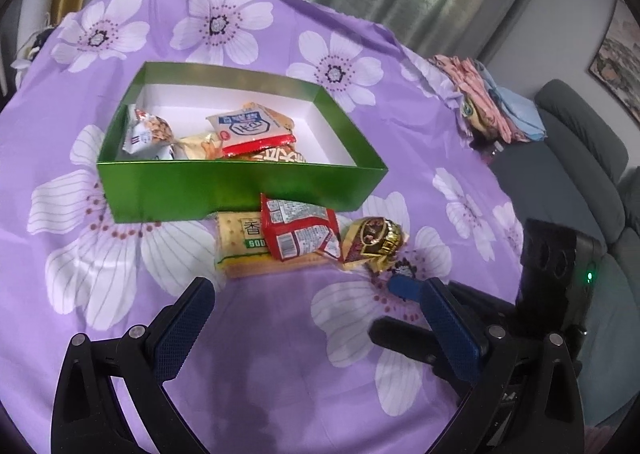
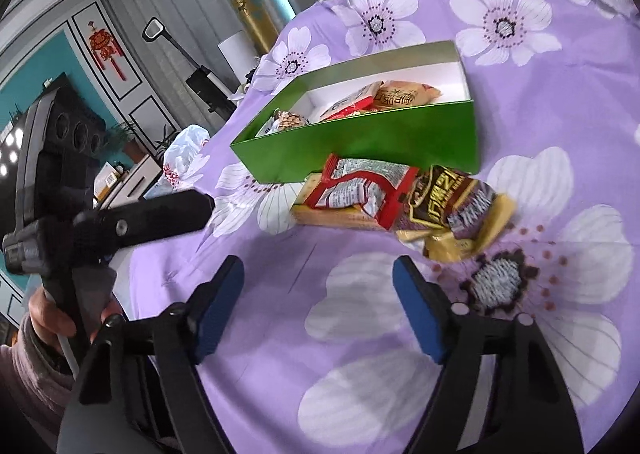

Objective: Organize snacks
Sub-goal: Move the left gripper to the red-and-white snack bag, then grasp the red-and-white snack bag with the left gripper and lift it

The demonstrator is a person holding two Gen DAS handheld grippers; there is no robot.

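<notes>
Boxes: one green box [image 1: 240,189]
Packets in the box: four in sight, partly overlapping, so the count is unsure
Packets outside, by the box: three, a cracker pack [image 1: 240,250], a red packet [image 1: 300,230], a gold packet [image 1: 374,244]
Claws: two

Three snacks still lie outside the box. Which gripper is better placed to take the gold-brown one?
Probably right. The right gripper is open, close to the gold-brown pack; the left gripper faces the cracker pack.

The green box [image 1: 240,189] looks like glossy card, white and matt inside. The snack packets [image 1: 298,232] are shiny crinkled foil. The purple flowered cloth [image 1: 280,354] is soft and matt.
</notes>
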